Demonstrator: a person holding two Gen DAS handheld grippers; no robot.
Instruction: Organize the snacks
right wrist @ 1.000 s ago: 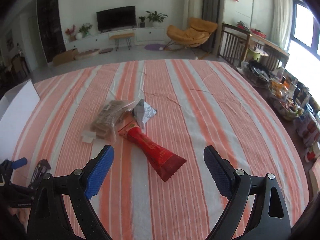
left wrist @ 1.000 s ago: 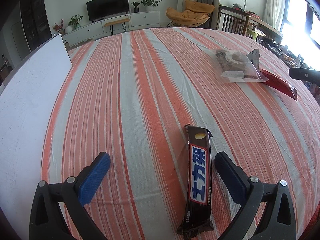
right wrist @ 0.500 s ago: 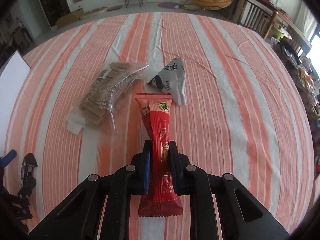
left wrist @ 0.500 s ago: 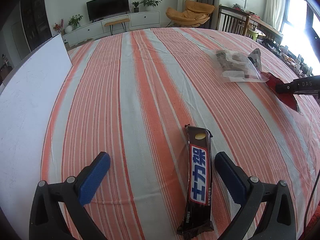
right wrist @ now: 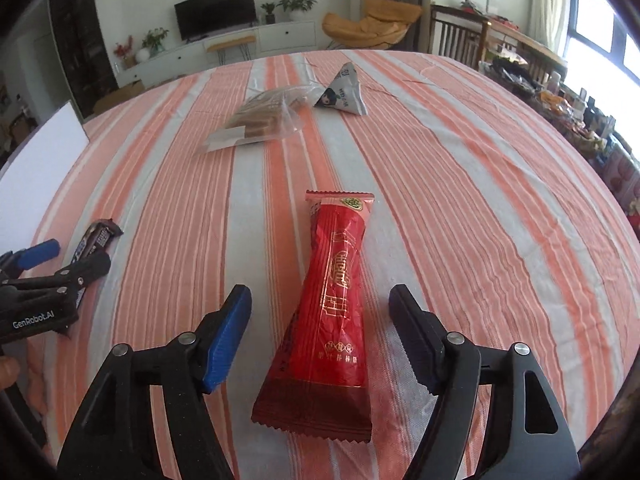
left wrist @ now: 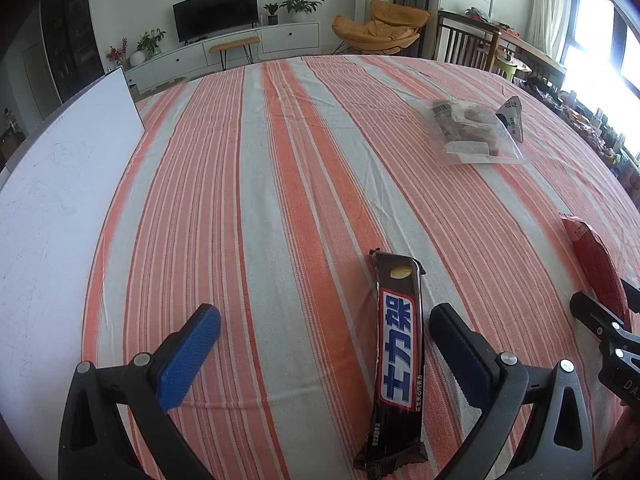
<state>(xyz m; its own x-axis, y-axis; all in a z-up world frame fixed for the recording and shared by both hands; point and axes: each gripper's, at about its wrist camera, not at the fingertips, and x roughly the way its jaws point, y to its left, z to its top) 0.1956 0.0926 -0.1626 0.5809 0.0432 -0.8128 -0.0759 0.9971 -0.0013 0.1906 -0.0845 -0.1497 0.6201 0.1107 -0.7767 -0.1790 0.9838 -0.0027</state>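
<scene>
The right gripper [right wrist: 320, 334] has just opened, dropping the red pack [right wrist: 332, 320] nearer the bar [left wrist: 398, 354]. The left gripper [left wrist: 324, 344] gapes wide, empty. Two snacks seem still ungathered.

Striped orange-grey tablecloth [left wrist: 248, 184] covers table; white board [left wrist: 60, 184] along left edge; TV [left wrist: 216, 12], orange chair [left wrist: 384, 24] beyond far edge

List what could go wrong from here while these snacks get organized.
1. The right gripper has just been opening; the red snack pack lies between its jaws, untouched. Pulling back carelessly could drag it askew.
2. The left gripper hangs open, and the chocolate bar sits close to one finger. Closing could push it sideways instead of gripping it.
3. The two grippers are close together; moving both may make them collide.
</scene>
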